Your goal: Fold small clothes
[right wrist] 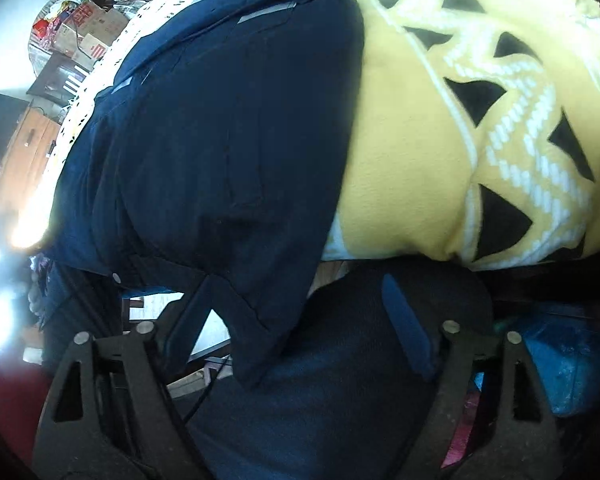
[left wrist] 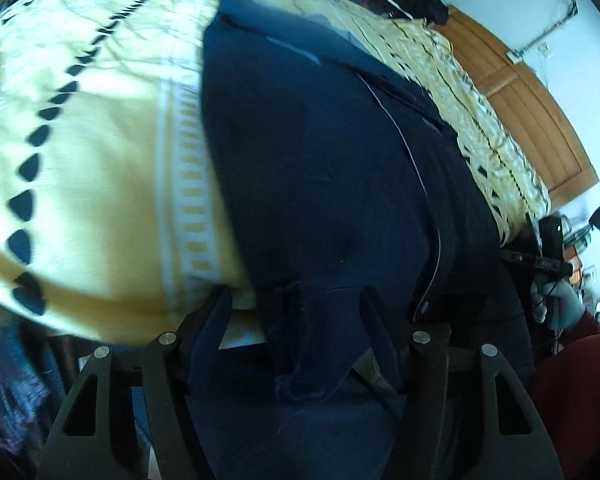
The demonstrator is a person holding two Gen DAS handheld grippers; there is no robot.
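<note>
The dark navy garment (left wrist: pixel 320 168) is lying spread on the bed, over the yellow patterned bedspread (left wrist: pixel 100 152), with its near hem hanging off the bed's front edge — and that hem is where both grippers are working. The garment's long axis is running away from the grippers, toward the wooden headboard (left wrist: pixel 532 104).

The left gripper (left wrist: pixel 296 300) is sitting at the hem with its jaws apart, cloth draping between them; the right gripper (right wrist: pixel 296 304) is likewise spread, a corner of the hem hanging between its fingers (whether either pad is actually pressing cloth cannot be told).

Both are about equally near the hem, so the likely fold is going lengthwise — hem carried toward the headboard.
</note>
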